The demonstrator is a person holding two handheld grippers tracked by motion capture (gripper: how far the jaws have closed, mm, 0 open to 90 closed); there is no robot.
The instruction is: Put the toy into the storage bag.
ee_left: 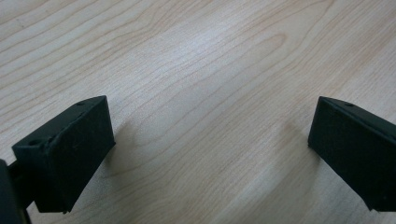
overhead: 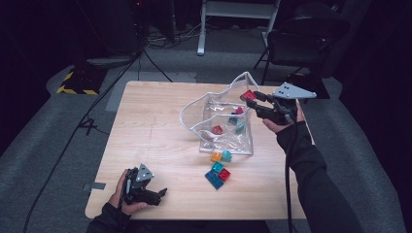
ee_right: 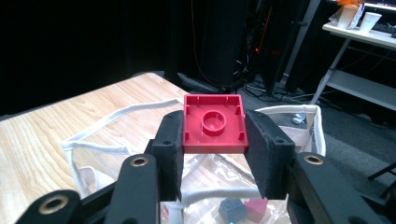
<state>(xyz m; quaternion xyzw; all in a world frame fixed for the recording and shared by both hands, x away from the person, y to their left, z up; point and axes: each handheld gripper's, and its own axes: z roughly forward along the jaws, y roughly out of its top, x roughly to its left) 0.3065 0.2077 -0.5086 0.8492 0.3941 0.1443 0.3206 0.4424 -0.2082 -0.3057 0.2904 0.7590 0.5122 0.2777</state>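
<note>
Step in hand: loading blocks into the bag, by the look of it, and this one is on its way in right now.
Right hand-held gripper (ee_right: pixel 214 135): clenched on a square red plastic building block (ee_right: pixel 215 123), pads pressed on two opposite sides, the hollow underside with its round socket facing the gripper's camera.
Where the block is: up in the air at the far right corner of the clear plastic bag with white-trimmed rim (overhead: pixel 214 97), level with the rim, not yet inside it; from the high view the red block (overhead: pixel 248 95) sits right at the rim's edge, at the tip of the right hand-held gripper (overhead: pixel 252 101).
Inside the bag: several small blocks lying on the bottom already, red, teal and dark blue among them (overhead: pixel 217 129).
Waiting their turn: a loose cluster of orange, teal, blue and red blocks (overhead: pixel 218 170) on the light wooden surface (overhead: pixel 155 141), just in front of the bag.
Left hand-held gripper (overhead: pixel 151 193): released, jaws wide apart with nothing but bare wood between them, parked near the front left corner, well apart from the action.
Next move, my call: carry the block over the mouth, clear of the floppy rim, then let go so it drops among the others.
Watch for: the soft rim folding inward and catching the block.
</note>
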